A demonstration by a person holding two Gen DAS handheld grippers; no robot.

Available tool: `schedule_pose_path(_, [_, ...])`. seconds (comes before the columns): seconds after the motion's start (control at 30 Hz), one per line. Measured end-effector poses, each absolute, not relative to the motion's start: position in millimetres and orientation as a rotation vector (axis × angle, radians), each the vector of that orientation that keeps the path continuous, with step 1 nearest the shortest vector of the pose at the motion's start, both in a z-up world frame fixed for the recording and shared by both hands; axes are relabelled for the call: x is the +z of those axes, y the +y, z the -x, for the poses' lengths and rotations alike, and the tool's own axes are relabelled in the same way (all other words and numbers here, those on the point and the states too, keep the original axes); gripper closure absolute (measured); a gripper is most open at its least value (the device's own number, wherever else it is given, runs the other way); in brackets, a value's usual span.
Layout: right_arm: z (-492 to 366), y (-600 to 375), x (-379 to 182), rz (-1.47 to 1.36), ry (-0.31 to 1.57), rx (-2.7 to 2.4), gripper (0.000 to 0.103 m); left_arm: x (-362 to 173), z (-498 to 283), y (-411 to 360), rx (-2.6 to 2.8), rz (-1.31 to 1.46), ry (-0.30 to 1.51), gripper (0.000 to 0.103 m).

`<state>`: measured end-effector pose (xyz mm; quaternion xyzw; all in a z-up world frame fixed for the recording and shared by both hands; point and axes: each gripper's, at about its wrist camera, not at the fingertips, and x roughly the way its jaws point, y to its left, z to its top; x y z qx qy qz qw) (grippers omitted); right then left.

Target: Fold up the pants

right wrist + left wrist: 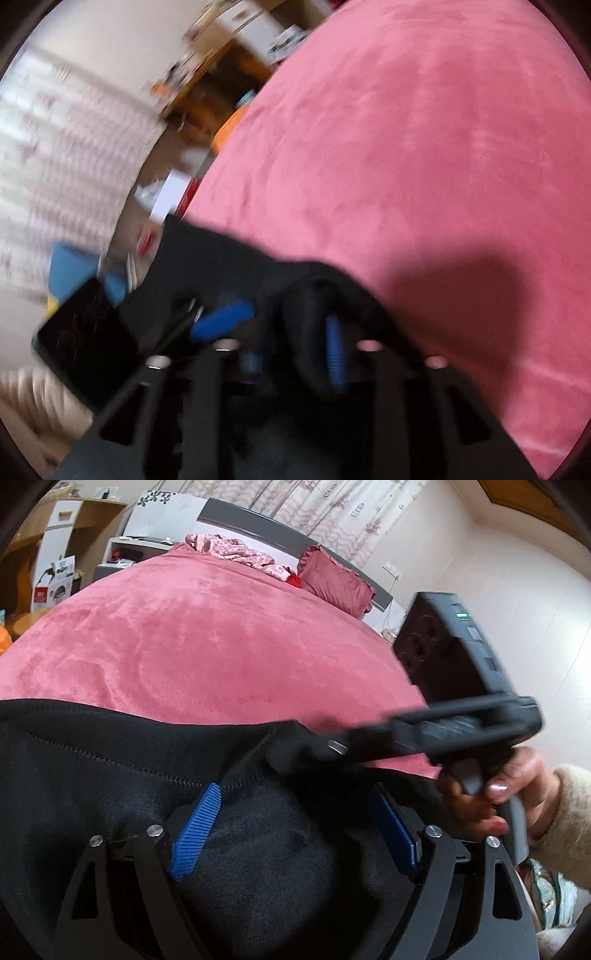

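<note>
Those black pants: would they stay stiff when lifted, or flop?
Probably flop: the black pants bunch and drape between the left gripper fingers. The fleecy cloth looks thick, so likely grippy rather than slippery. The right gripper also seems buried in folds.

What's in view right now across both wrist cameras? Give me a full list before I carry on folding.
pants: one, black, draped across the near edge of the bed, bunched around both claws
bed cover: one, pink-red plush, over the whole bed
pillow: one, dark red, ruffled, at the far end near the headboard
crumpled clothing: one pile, pink patterned, beside the pillow
curtains: pale, patterned, behind the headboard
shelving: wood and white, with boxes, far left
left claw: blue pads apart, fabric between
right claw: blurred, blue pads around a fabric fold
right hand: on the claw's trigger
</note>
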<state>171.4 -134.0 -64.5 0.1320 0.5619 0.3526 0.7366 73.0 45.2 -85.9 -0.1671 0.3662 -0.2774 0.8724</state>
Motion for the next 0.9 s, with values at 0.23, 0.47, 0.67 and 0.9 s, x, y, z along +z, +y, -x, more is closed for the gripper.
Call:
schedule_pose_path(0.23, [-156,-180,-52,-0.537,0.993,0.692,0.099,-86,-72,48,-0.604,0.374,0.753,0.02])
schedule_pose_path(0.47, [-161,-178,-61,-0.489,0.995,0.615,0.098,-86,-76,45,-0.592,0.36,0.774,0.02])
schedule_pose_path(0.67, [-110,-210,-15,-0.424,0.768,0.48,0.046,-71,-81,36,-0.512,0.337,0.82,0.02])
schedule_pose_path(0.9, [-54,-274,-35,-0.44,0.857,0.348,0.083,-56,-105,3,-0.408,0.097,0.849,0.054])
